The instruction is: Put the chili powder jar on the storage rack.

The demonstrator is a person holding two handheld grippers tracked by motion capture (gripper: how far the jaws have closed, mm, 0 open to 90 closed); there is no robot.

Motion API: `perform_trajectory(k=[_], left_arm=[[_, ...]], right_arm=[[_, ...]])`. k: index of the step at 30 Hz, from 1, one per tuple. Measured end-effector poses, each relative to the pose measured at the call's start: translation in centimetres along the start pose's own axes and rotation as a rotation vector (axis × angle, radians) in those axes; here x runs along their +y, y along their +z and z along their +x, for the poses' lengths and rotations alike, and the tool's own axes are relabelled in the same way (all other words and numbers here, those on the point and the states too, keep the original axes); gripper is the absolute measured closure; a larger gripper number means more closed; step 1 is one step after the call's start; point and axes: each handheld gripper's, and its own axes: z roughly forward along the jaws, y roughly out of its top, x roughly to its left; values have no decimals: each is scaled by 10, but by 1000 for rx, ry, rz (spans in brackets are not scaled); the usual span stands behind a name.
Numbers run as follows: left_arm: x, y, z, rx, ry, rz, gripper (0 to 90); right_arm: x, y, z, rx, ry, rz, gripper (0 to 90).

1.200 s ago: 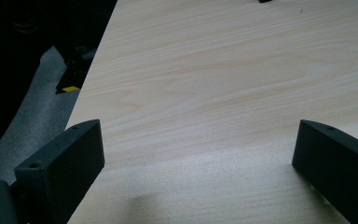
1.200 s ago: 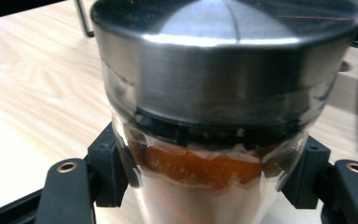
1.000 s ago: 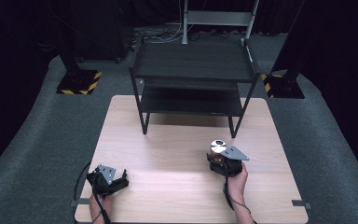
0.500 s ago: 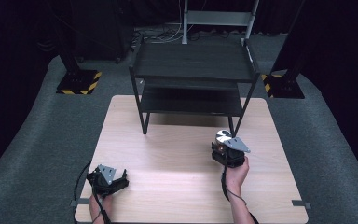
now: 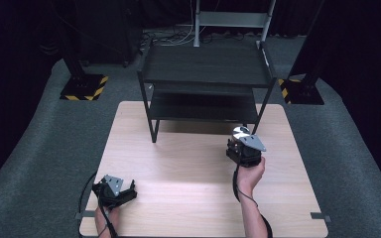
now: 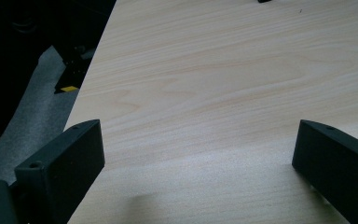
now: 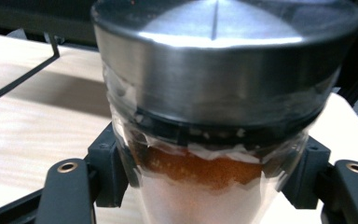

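My right gripper (image 5: 240,145) is shut on a clear jar (image 7: 214,154) with a silver metal lid (image 5: 239,132); orange powder lies over white grains inside. The jar is held upright above the wooden table (image 5: 188,163), just in front of the right leg of a black two-tier shelf (image 5: 206,74). In the right gripper view the jaws press on both sides of the glass below the lid. My left gripper (image 5: 125,191) rests low at the table's near left corner. In the left gripper view its fingers (image 6: 70,158) stand wide open over bare wood.
The black shelf stands on the far half of the table, both tiers bare. Beyond the table are grey floor mats, black stands with yellow-striped bases (image 5: 84,87) and a metal frame (image 5: 233,20). Cables trail from both grippers toward the near edge.
The right hand has lifted the jar and carried it away from the person, closer to the shelf's right leg. The left gripper has stayed where it was.
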Motion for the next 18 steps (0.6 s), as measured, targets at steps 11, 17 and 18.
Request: perform_trajectory(k=[11,17,18], left_arm=[[0,0,0,-2,-3,1,21],[0,0,0,-2,-2,1,21],[0,0,0,-3,-2,1,21]], right_arm=[[24,10,18,-73,-18,-48,306],[36,12,21,-82,-21,-72,306],[37,13,21,-82,-19,-75,306]])
